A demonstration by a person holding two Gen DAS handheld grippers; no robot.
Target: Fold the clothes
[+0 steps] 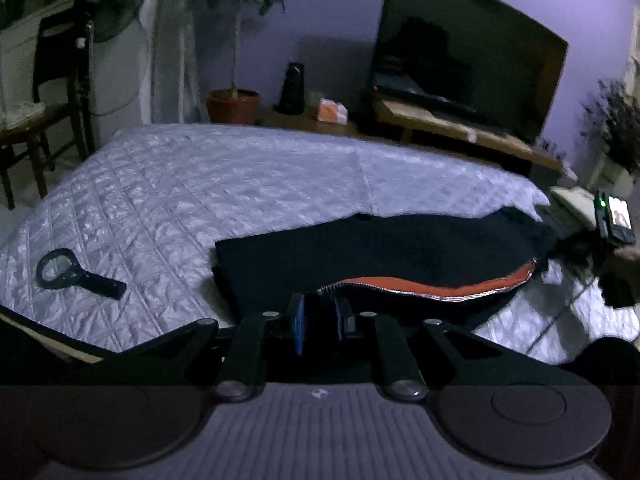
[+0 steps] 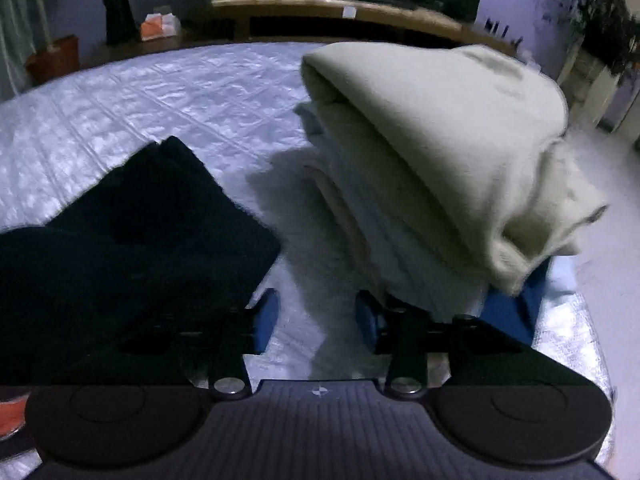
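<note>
A black jacket (image 1: 380, 252) with an orange lining (image 1: 436, 285) and a zipper lies flattened on the quilted bed (image 1: 208, 184). My left gripper (image 1: 320, 318) is at its near edge, blue pads (image 1: 298, 320) close together with dark cloth pinched between them. In the right wrist view the jacket's (image 2: 132, 232) right end lies at the left. My right gripper (image 2: 316, 318) stands open just above the bedspread (image 2: 168, 96) beside that end, with nothing between its fingers. To its right sits a stack of folded clothes, a cream sweater (image 2: 440, 136) on top.
A black magnifying glass (image 1: 76, 276) lies on the bed's left side. Beyond the bed are a potted plant (image 1: 232, 104), a wooden bench with a TV (image 1: 464, 60), and a chair (image 1: 44, 92) at the left. The bed's right edge (image 2: 588, 320) drops to the floor.
</note>
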